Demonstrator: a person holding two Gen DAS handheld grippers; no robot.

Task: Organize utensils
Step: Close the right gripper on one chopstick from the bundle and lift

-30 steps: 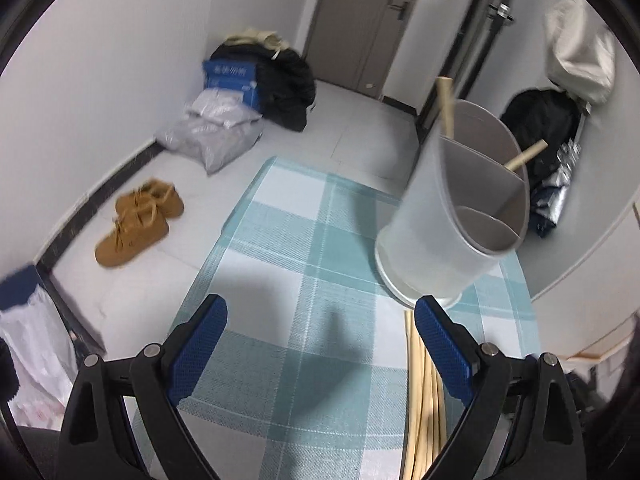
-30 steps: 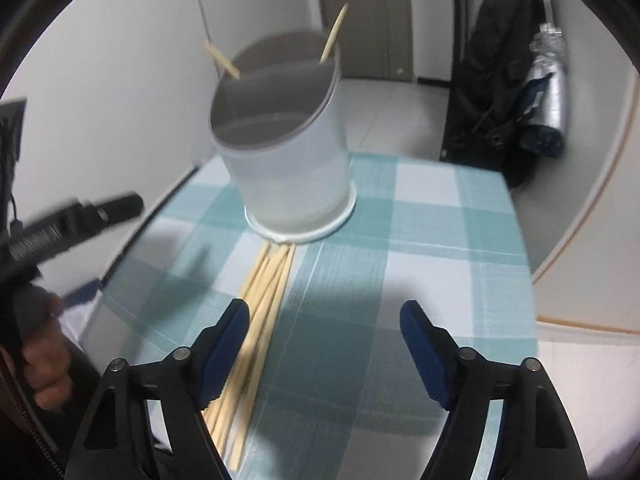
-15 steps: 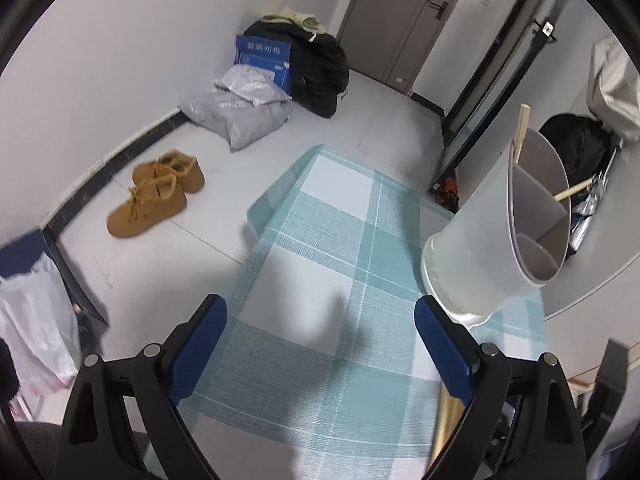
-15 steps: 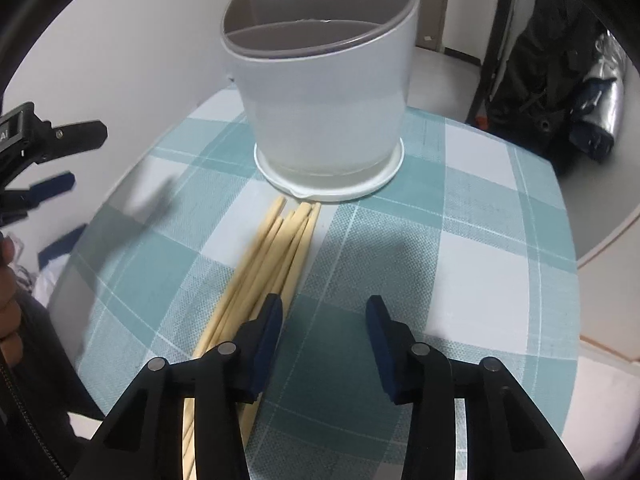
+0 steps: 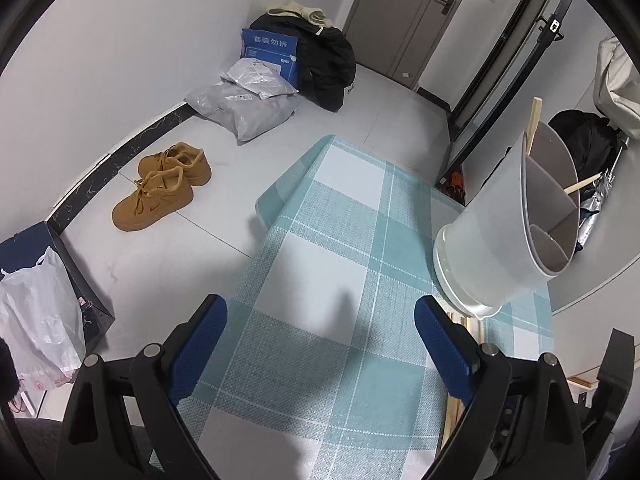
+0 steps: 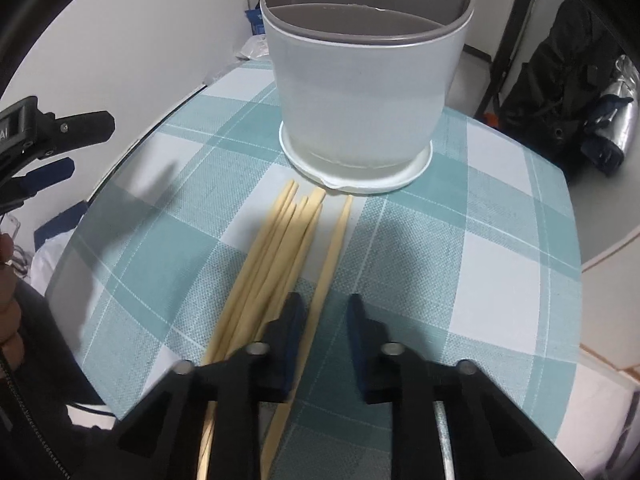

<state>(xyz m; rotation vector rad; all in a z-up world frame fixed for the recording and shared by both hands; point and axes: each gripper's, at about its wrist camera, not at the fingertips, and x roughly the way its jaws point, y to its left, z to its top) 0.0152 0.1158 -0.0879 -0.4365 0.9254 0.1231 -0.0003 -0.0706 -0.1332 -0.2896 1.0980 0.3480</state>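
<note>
Checked teal-and-white cloth covers a small table; grey floor beyond, white walls.

Right gripper: jaws partly closed, a narrow gap left between the blue pads. One chopstick runs up through that gap, lying a little apart from the rest. Cannot tell whether the pads touch it; it looks flat on the cloth, not lifted. The left pad sits over the near end of the chopstick bundle, which fans out just left of the single stick. All tips point toward the holder.

Holder: white, upright, on a white saucer-like base, grey liner split into compartments. It stands just past the stick tips, nearly touching them. One chopstick end shows in a back compartment in the right view; the left view shows two sticks standing in it, in separate sections.

Left gripper: jaws wide apart, nothing between them, held above bare cloth to the left of the holder. Ends of the bundle peek out behind its right finger. In the right view it appears at the far left edge, well apart from the sticks.

Floor, left view: pair of tan shoes, grey mailer bags, blue box, black bag by a door. White plastic bag near the lower left. Dark bags against the wall on the right.
</note>
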